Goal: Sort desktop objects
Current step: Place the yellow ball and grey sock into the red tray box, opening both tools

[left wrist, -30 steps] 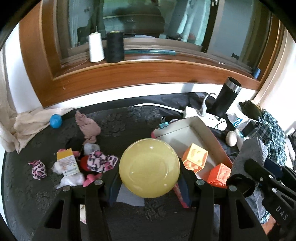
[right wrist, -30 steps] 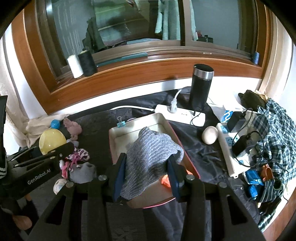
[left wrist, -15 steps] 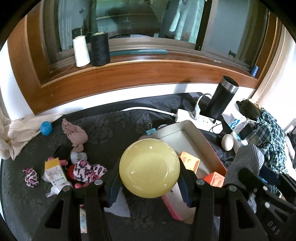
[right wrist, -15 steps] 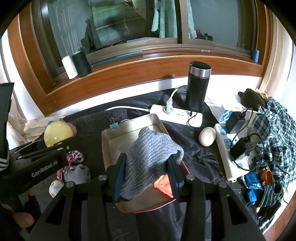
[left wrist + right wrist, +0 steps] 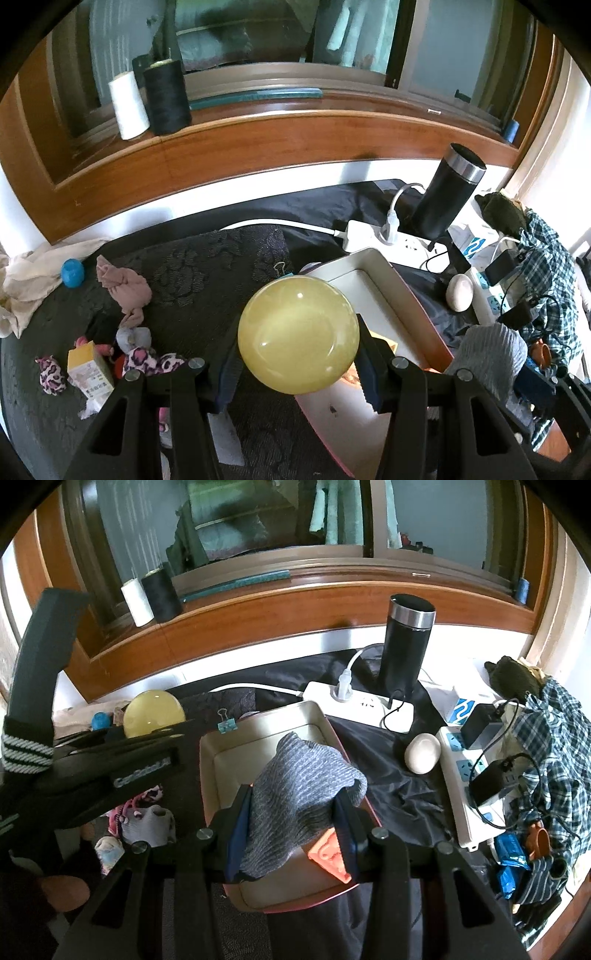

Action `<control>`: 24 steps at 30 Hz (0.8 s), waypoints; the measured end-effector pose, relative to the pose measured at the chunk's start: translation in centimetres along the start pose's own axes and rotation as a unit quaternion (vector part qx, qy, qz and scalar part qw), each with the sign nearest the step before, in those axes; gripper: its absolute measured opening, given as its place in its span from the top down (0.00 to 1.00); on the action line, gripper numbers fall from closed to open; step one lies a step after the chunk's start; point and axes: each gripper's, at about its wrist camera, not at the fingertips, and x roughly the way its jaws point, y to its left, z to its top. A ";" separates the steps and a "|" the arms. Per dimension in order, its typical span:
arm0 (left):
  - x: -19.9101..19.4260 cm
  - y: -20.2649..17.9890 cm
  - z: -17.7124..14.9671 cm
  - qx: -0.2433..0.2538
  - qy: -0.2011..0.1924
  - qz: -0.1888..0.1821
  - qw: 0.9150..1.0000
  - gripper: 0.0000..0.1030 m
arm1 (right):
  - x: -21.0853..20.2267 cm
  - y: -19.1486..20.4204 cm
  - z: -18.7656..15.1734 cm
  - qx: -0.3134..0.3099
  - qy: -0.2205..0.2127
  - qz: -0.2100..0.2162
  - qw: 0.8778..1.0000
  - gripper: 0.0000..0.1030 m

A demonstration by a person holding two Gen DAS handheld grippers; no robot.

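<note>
My left gripper [image 5: 298, 363] is shut on a yellow ball [image 5: 298, 335], held above the left edge of the beige tray [image 5: 373, 291]. From the right wrist view the same yellow ball [image 5: 153, 712] shows left of the tray [image 5: 221, 771]. My right gripper [image 5: 291, 834] is shut on a grey knitted cloth [image 5: 301, 790], hanging over the tray's near half. An orange block [image 5: 328, 856] lies in the tray under the cloth. Part of the grey cloth [image 5: 487, 354] shows at the right in the left wrist view.
Small cloth bits and a yellow carton [image 5: 90, 369] lie at the left. A pink rag [image 5: 127, 290] and blue ball [image 5: 72, 272] sit further back. Black tumbler [image 5: 406, 646], power strip [image 5: 362, 705], pale egg-shaped object [image 5: 423, 753], chargers and plaid cloth [image 5: 554, 746] crowd the right.
The left gripper carried the yellow ball rightward and up, over the tray's left edge. The right gripper with the grey cloth rose slightly and stays above the tray.
</note>
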 end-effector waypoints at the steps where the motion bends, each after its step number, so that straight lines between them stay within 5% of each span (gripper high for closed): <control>1: 0.3 0.0 0.1 0.001 0.002 0.000 1.000 0.47 | 0.1 0.0 0.0 0.001 0.002 0.000 1.000 0.56; 4: 1.2 -0.1 0.2 0.000 0.016 -0.010 1.000 0.46 | 0.5 -0.1 0.1 0.005 0.008 0.000 1.000 0.54; 7: 1.8 -0.1 0.2 -0.005 0.027 -0.020 0.999 0.22 | 0.9 -0.1 0.1 0.008 0.014 -0.001 1.000 0.49; 24: 1.3 0.7 -0.1 -0.018 0.027 -0.020 0.999 0.22 | 0.6 0.4 0.4 0.004 0.012 -0.004 1.000 0.47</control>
